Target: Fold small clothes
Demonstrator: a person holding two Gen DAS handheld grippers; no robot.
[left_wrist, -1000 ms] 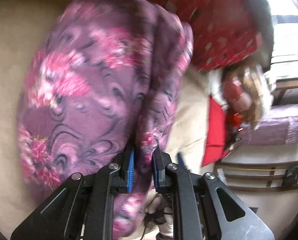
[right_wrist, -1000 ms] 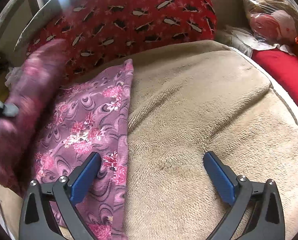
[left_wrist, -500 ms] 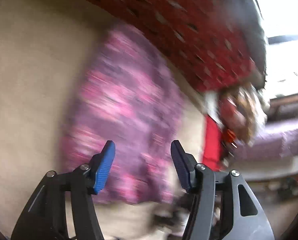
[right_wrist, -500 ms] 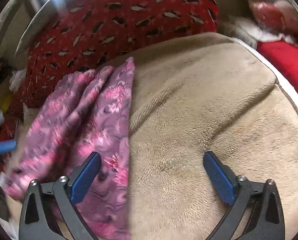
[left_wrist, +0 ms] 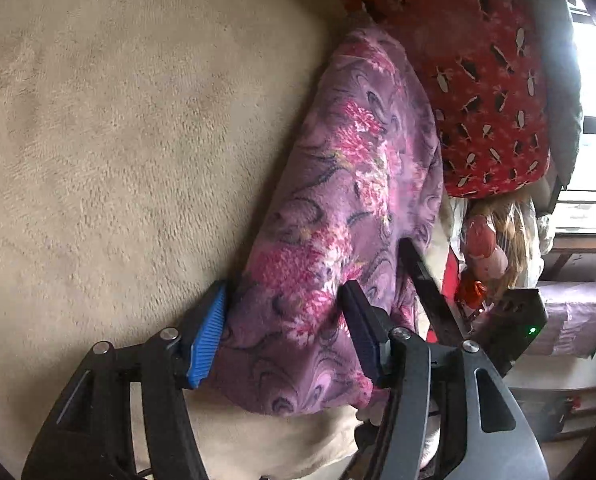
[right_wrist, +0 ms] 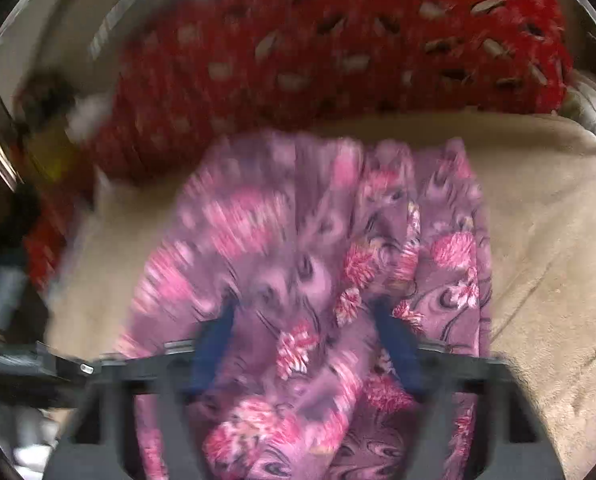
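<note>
While left gripper, just opened, straddles the garment, right gripper just clenched it.

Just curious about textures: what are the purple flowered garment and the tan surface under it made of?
Purple flowered garment: probably soft fleece or flannel, matte and slightly fuzzy, draping in loose folds. Tan surface: seemingly plush, short-pile blanket fabric, matte, with visible nap and brush marks.

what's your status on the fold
Left gripper just opened, purple floral fleece garment between its jaws, unpinched. Right gripper just closed on that garment. Garment bunched on beige plush blanket; nothing in the way.
</note>
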